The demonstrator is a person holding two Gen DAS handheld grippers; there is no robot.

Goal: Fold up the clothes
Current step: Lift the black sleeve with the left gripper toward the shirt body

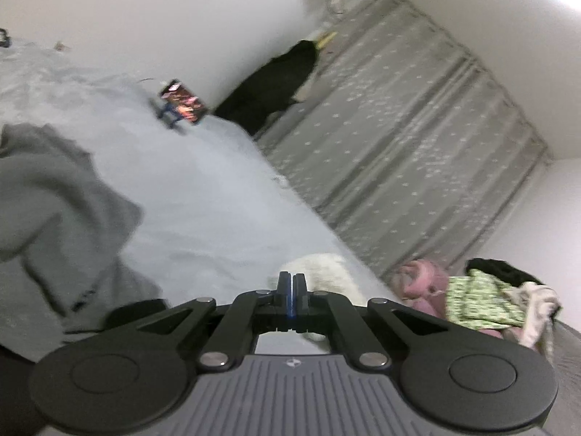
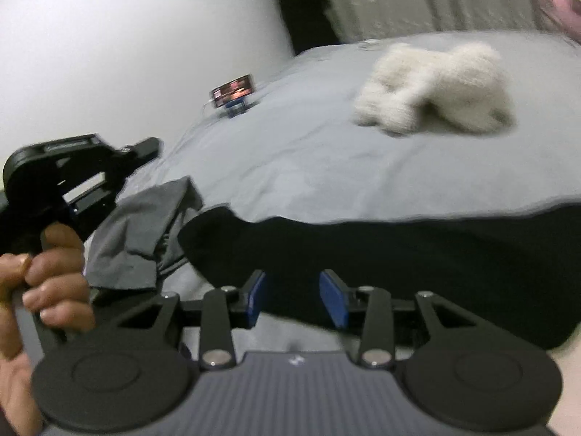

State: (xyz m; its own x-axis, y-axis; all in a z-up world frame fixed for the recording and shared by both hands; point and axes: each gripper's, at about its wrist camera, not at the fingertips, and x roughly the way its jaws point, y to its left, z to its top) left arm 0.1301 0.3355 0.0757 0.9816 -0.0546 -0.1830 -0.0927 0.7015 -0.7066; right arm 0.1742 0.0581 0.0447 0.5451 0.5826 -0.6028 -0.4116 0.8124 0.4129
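In the left wrist view, the left gripper (image 1: pixel 291 279) has its jaws pressed fully together with nothing visible between them. It hangs above a bed covered by a pale grey sheet (image 1: pixel 203 196). A grey garment (image 1: pixel 54 203) lies crumpled on the sheet at the left, well apart from the closed fingertips. Just past the fingertips sits a fluffy white garment (image 1: pixel 326 265), partly hidden behind the gripper. Farther back on the sheet a phone on a small blue stand (image 1: pixel 183 101) is propped up near the wall. A black garment (image 1: pixel 268 87) is heaped at the far end of the bed beside a grey patterned curtain (image 1: pixel 417 145). At the right edge lies a pile of clothes (image 1: pixel 483 301), pink, green-patterned and cream.

In the right wrist view, the right gripper (image 2: pixel 295 299) has its blue pads parted, with nothing held between them. Directly beyond them a black garment (image 2: pixel 363 254) lies spread at the near edge of the bed. The fluffy white garment (image 2: pixel 432 91) rests farther up the sheet, well apart from it. At the left, a person's hand (image 2: pixel 47 276) grips the handle of the left gripper (image 2: pixel 145 149), and the grey garment (image 2: pixel 145 232) hangs bunched just beside it, overlapping the black one's edge. Whether that gripper touches the grey cloth cannot be told. The phone (image 2: pixel 232 91) stands behind.
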